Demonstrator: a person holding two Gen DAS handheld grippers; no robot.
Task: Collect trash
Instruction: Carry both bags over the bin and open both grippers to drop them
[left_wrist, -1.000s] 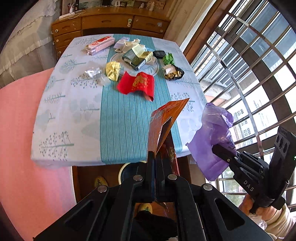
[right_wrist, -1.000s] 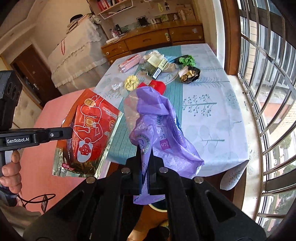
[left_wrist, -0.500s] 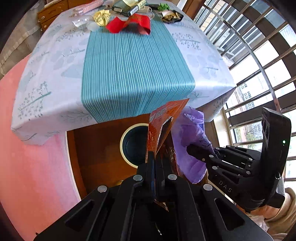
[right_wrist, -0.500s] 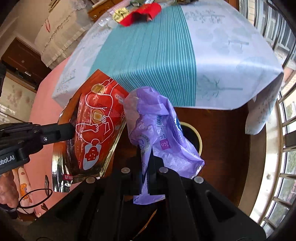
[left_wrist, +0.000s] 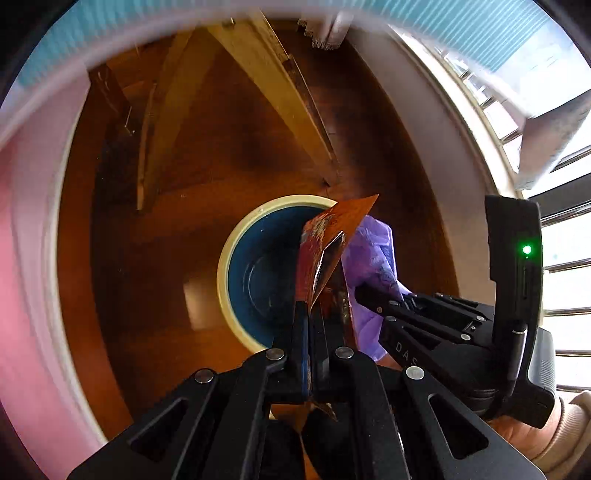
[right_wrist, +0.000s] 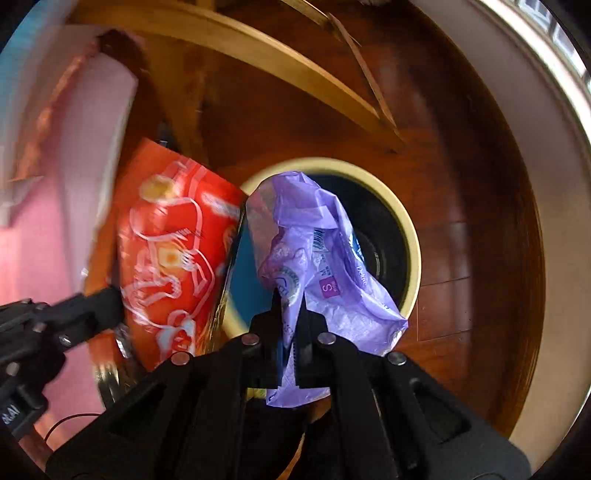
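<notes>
My left gripper (left_wrist: 309, 314) is shut on a red-orange foil snack bag (left_wrist: 325, 240), seen edge-on here and broadside in the right wrist view (right_wrist: 173, 254). My right gripper (right_wrist: 290, 306) is shut on a crumpled purple plastic bag (right_wrist: 314, 251), which also shows in the left wrist view (left_wrist: 373, 258). Both point down at a round bin with a cream rim and dark blue inside (left_wrist: 258, 273), standing on the wooden floor; it also shows in the right wrist view (right_wrist: 402, 229). Both bags hang above the bin's mouth.
Wooden table legs and struts (left_wrist: 280, 81) rise beyond the bin. The tablecloth's hanging edge (left_wrist: 48, 85) rings the top and left. A pink surface (right_wrist: 22, 236) lies at left. Window bars (left_wrist: 565, 266) stand at right.
Both grippers have tilted down from the table top to the floor under the table's edge. The table's trash has left view and the bin now fills the centre. Both grips are unchanged.
</notes>
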